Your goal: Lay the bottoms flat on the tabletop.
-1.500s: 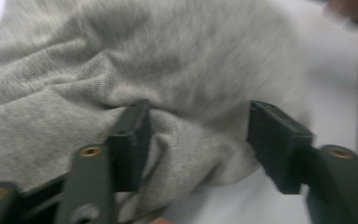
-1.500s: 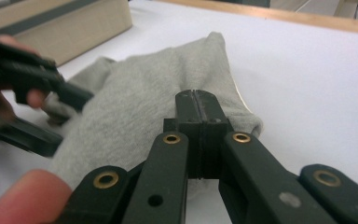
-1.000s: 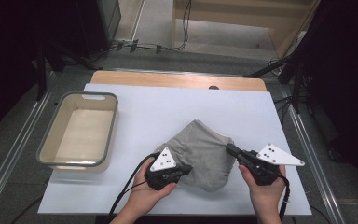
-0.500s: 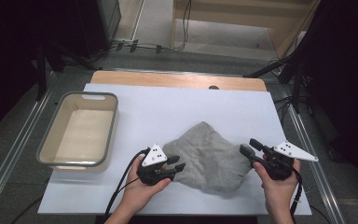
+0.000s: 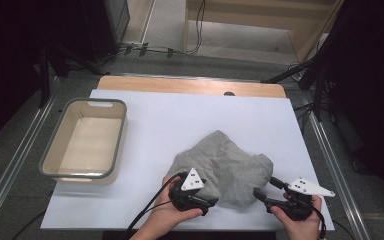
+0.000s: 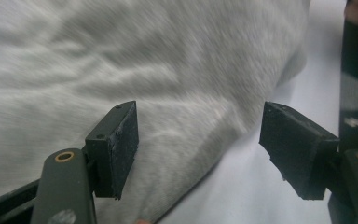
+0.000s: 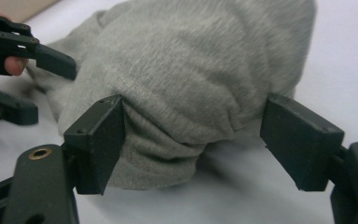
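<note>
Two hand-held grippers at the near table edge. The left gripper (image 5: 211,202) has its jaws spread, lately widening, with the cloth's edge lying loose between the pads, released. The right gripper (image 5: 266,191) likewise has its jaws parted, lately widening, with a fold of cloth between them but not pinched. One grey cloth (image 5: 230,167), crumpled in a heap on the white table (image 5: 180,120), touching or just beside both grippers. One tub (image 5: 86,140), pale with a grey rim, well apart at the left, nothing seen inside. Beyond lies one strip of bare wood (image 5: 180,86) along the far table edge.
</note>
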`<state>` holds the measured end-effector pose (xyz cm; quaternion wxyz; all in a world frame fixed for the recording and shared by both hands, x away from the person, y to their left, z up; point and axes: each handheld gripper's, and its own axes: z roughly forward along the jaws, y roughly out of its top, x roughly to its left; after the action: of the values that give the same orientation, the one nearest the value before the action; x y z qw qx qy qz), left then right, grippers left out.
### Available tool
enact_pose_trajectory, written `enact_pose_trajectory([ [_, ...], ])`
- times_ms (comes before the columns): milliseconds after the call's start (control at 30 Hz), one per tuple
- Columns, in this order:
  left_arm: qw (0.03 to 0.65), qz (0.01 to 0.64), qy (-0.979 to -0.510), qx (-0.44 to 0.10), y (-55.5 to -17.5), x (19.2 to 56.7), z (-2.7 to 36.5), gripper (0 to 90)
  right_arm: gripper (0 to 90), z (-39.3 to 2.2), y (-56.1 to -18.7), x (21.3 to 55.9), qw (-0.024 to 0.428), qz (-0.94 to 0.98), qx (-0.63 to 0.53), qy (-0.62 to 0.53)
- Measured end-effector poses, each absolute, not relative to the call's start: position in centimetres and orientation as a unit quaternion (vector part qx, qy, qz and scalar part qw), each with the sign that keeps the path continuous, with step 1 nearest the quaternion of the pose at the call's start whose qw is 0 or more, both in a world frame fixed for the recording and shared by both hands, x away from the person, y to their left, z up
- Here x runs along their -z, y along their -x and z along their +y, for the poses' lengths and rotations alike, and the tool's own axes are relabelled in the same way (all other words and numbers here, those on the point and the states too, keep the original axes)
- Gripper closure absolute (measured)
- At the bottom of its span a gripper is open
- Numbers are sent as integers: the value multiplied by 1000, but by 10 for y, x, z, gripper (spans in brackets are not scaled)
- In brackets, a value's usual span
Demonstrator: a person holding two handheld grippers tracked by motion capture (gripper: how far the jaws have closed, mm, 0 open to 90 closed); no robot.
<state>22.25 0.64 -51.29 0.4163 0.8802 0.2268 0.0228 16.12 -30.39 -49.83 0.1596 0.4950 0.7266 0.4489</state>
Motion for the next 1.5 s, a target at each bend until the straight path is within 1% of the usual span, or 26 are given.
enact_pose_trajectory([
  [67, 405, 232, -883, -36, -223, 514, 4, 308, 234, -300, -165, 501, 161, 726, -446, -498],
  [100, 399, 235, -885, -45, -223, 513, 4, 340, 264, -299, -167, 502, 162, 725, -441, -504],
  [133, 396, 235, -886, -56, -223, 513, 3, 436, 350, -298, -169, 505, 160, 721, -438, -512],
  [167, 392, 235, -887, -67, -223, 514, 2, 481, 409, -298, -171, 506, 157, 720, -443, -510],
  [200, 390, 237, -887, -74, -223, 514, 2, 523, 409, -298, -171, 506, 157, 720, -443, -510],
  [233, 387, 240, -887, -83, -223, 514, 1, 523, 479, -297, -172, 508, 151, 721, -449, -505],
  [267, 383, 241, -887, -94, -223, 514, 0, 580, 547, -296, -174, 508, 146, 723, -453, -501],
  [333, 378, 247, -887, -96, -224, 513, 1, 706, 620, -294, -175, 509, 138, 717, -464, -501],
  [367, 377, 251, -887, -92, -226, 512, 2, 832, 714, -294, -175, 507, 142, 709, -472, -505],
  [400, 378, 251, -887, -87, -227, 511, 3, 832, 714, -294, -175, 507, 142, 709, -472, -505],
  [467, 374, 242, -891, -93, -225, 510, 3, 877, 785, -293, -175, 505, 148, 707, -480, -498],
  [500, 374, 237, -892, -92, -224, 510, 3, 877, 785, -293, -175, 505, 148, 707, -480, -498],
  [600, 392, 227, -889, -67, -220, 504, 4, 885, 803, -292, -176, 500, 159, 707, -478, -496],
  [700, 422, 207, -882, -43, -215, 491, 4, 886, 811, -293, -178, 493, 181, 693, -482, -505],
  [833, 466, 187, -865, -12, -211, 469, 6, 888, 824, -295, -184, 482, 195, 680, -490, -510],
  [1000, 518, 171, -838, 26, -206, 448, 13, 890, 831, -286, -194, 469, 207, 692, -487, -492],
  [1167, 532, 170, -829, 15, -208, 437, 25, 889, 831, -273, -211, 459, 214, 700, -489, -474],
  [1267, 538, 208, -817, 8, -218, 439, 37, 888, 828, -264, -225, 459, 205, 704, -493, -468],
  [1367, 534, 258, -805, -17, -231, 442, 51, 888, 782, -261, -238, 460, 194, 702, -510, -458],
  [1467, 522, 305, -795, -55, -245, 444, 64, 888, 620, -263, -242, 459, 196, 689, -531, -453],
  [1500, 514, 321, -792, -69, -250, 446, 68, 888, 583, -265, -241, 458, 199, 689, -533, -450],
])
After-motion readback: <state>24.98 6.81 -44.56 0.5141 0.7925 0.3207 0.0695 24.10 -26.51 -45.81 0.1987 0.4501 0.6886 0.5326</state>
